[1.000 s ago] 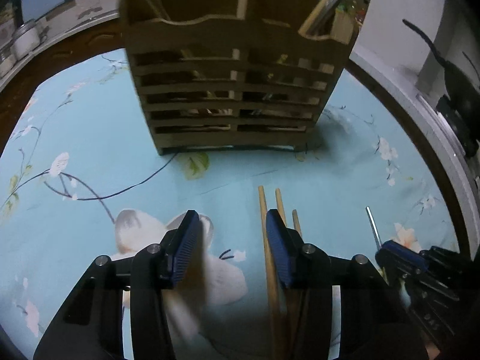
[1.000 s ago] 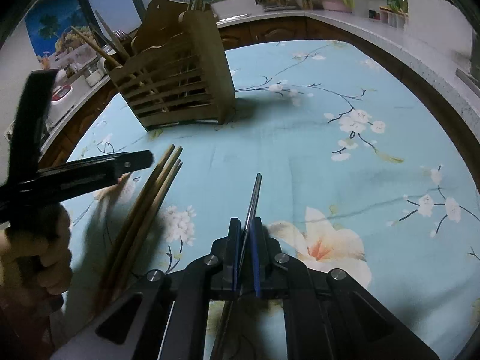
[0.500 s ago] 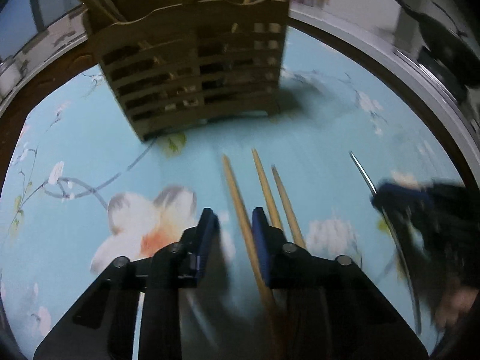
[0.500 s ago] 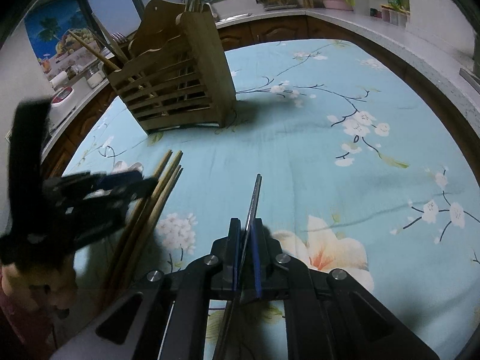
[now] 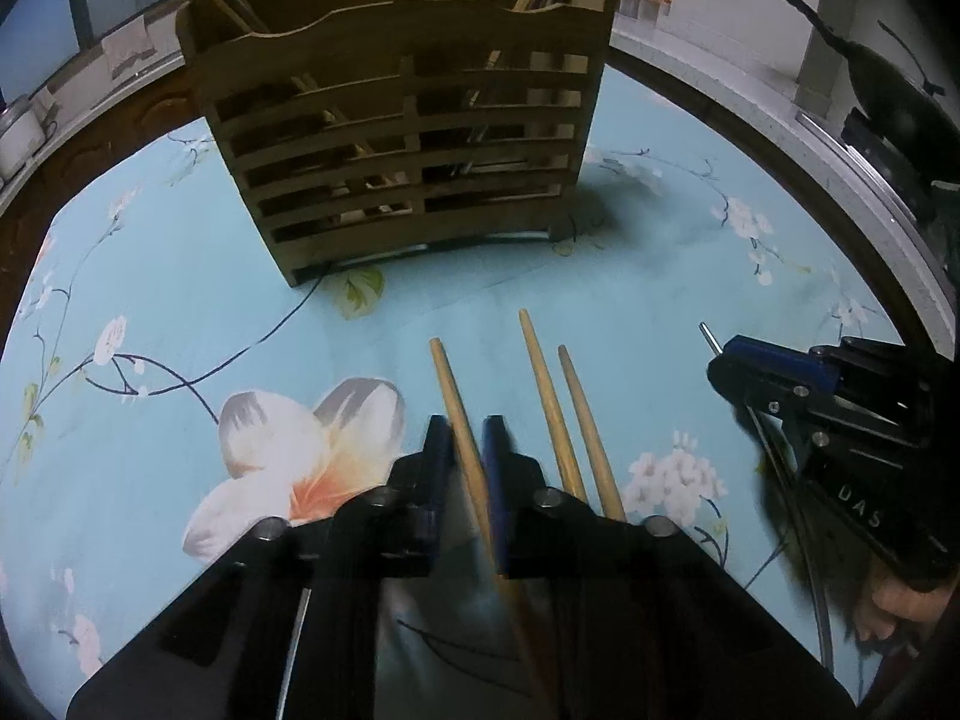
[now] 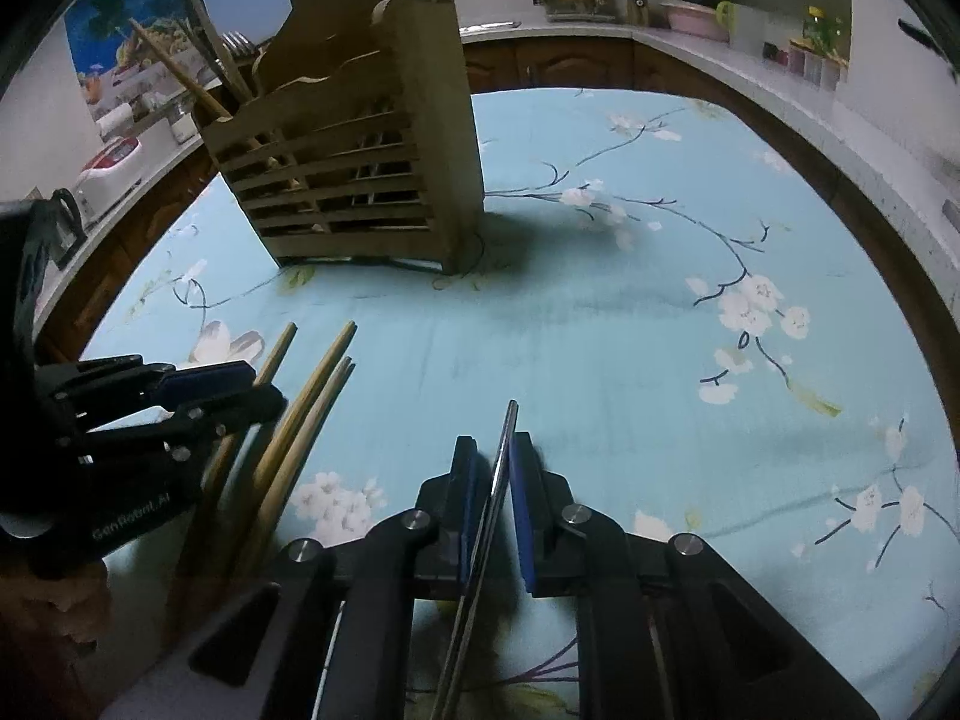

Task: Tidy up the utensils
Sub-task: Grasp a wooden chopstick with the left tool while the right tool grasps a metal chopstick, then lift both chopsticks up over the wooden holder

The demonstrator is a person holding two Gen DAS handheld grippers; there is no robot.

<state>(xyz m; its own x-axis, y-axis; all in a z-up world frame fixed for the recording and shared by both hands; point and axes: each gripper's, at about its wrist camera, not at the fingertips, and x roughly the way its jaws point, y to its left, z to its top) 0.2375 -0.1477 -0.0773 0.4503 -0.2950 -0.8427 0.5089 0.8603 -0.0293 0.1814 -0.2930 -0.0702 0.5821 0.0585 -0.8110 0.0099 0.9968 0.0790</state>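
Note:
A slatted wooden utensil holder (image 5: pixel 408 138) stands on the floral blue tablecloth and holds several utensils; it also shows in the right wrist view (image 6: pixel 354 174). My left gripper (image 5: pixel 467 441) is shut on one wooden chopstick (image 5: pixel 450 384). Two more wooden chopsticks (image 5: pixel 558 408) lie on the cloth just right of it. My right gripper (image 6: pixel 493 471) is shut on a thin metal utensil (image 6: pixel 505 438) that points toward the holder. The left gripper (image 6: pixel 240 381) shows at the left of the right wrist view, by the chopsticks (image 6: pixel 312 402).
The round table's rim (image 6: pixel 852 204) curves at the right. A counter (image 6: pixel 600 30) with jars and utensil pots runs behind. My right gripper (image 5: pixel 729 360) shows at the right of the left wrist view.
My left gripper has moved right over the chopsticks and closed from wide open onto the leftmost chopstick. The right gripper has held still with the metal utensil.

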